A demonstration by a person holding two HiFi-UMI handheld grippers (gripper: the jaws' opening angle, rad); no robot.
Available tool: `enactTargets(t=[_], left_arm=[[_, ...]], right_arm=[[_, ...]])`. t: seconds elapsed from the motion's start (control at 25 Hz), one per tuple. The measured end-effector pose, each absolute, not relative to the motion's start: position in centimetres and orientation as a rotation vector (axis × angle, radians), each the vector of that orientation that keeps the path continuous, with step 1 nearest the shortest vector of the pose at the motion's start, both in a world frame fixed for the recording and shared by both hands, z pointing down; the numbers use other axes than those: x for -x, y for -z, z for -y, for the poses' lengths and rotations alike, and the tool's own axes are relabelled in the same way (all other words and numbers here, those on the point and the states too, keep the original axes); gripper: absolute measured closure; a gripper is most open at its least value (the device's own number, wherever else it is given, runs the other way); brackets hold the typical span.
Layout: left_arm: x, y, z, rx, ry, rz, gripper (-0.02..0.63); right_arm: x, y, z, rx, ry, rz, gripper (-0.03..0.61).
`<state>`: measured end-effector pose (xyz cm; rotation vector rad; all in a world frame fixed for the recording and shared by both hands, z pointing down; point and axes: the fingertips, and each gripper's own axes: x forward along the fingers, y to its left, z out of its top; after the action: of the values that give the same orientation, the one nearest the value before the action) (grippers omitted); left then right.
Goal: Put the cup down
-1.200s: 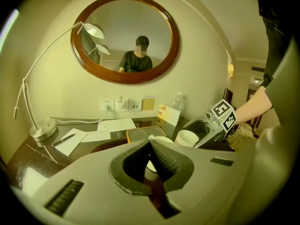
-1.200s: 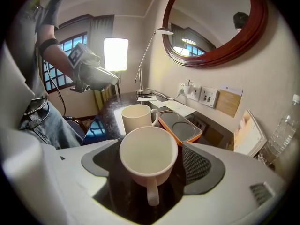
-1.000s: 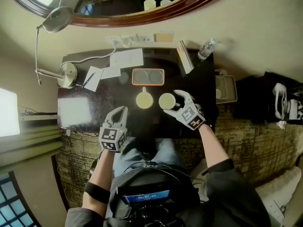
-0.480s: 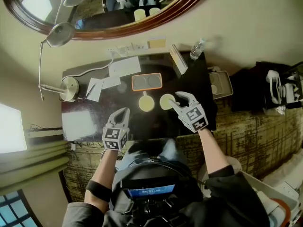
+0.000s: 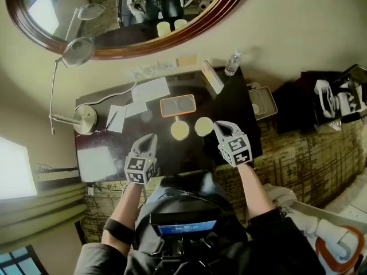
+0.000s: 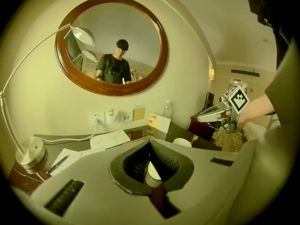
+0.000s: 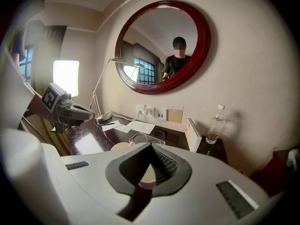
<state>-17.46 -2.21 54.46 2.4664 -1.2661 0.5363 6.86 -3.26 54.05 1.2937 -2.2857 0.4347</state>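
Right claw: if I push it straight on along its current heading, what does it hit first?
Most likely the right-hand cup on the desk, seen just beyond the tips of the right claw; depth is unclear. Its jaws have just closed on nothing.

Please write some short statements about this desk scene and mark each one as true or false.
1. The left cup and the right cup both stand on the desk. True.
2. The right gripper holds a cup. False: its jaws have just been closing and are shut, with nothing between them.
3. No cup stands on the orange-rimmed tray. True.
4. The water bottle lies on its side. False: it stands upright at the desk's far corner.
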Motion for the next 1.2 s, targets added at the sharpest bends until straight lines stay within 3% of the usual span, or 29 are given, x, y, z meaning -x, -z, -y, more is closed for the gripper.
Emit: enactTargets(t=[0.92,1.2], left_arm=[[16.9,-54.6,2.4,-2.476,-0.497,1.264,0.604],[12.9,-56.3,1.6,-2.547,-0.702,1.020,0.304]], right_arm=[[-7.4,-54.9,2.4,-1.284,-0.494,2.248,0.577],[-8.0,-55.9,2.5,-1.268,-0.519,2.244,0.577]])
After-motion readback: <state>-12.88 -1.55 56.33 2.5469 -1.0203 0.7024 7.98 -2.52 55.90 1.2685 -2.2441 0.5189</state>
